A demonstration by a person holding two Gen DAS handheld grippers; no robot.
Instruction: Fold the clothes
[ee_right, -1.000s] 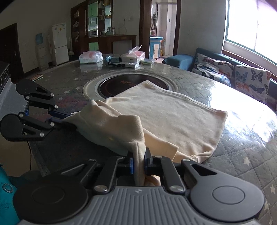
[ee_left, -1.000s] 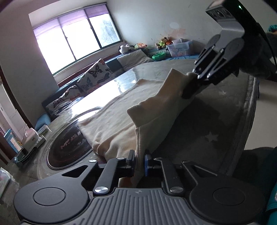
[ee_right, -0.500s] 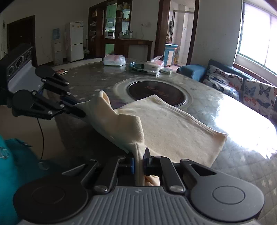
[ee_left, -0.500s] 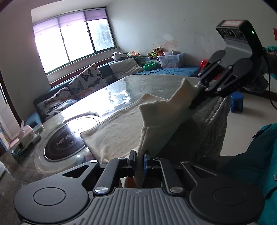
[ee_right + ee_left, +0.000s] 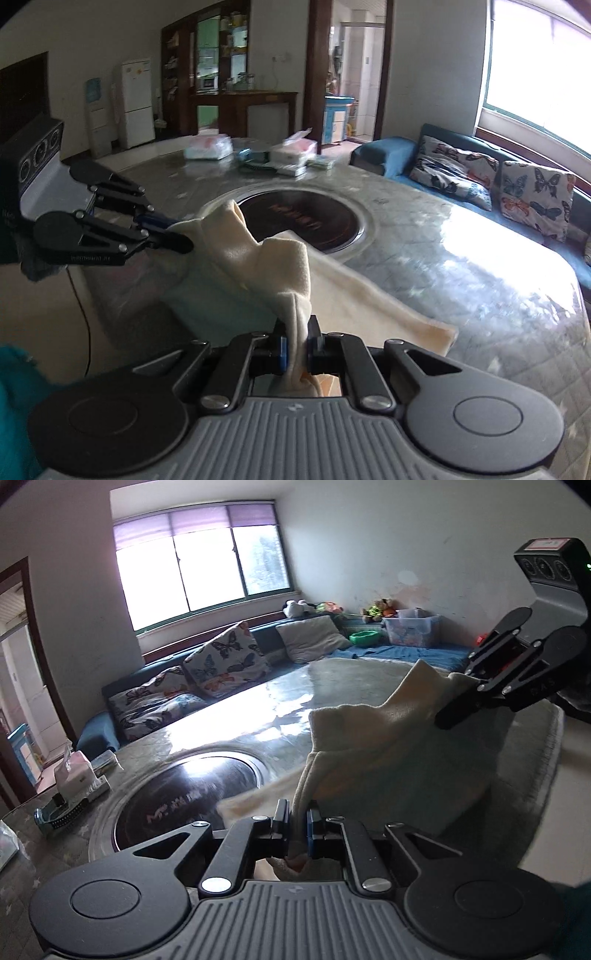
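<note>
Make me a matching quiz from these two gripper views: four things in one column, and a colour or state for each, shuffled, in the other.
Things:
1. cream cloth
2. round inset in the table
3. butterfly cushion
4. plastic storage bin

States:
A. leaning on the window bench
B. pinched at two spots by the left hand-held gripper and right hand-held gripper, lifted at the near edge
C. against the far wall beside soft toys
D. dark, glossy, partly covered by cloth

Pairs: 1-B, 2-D, 3-A, 4-C
</note>
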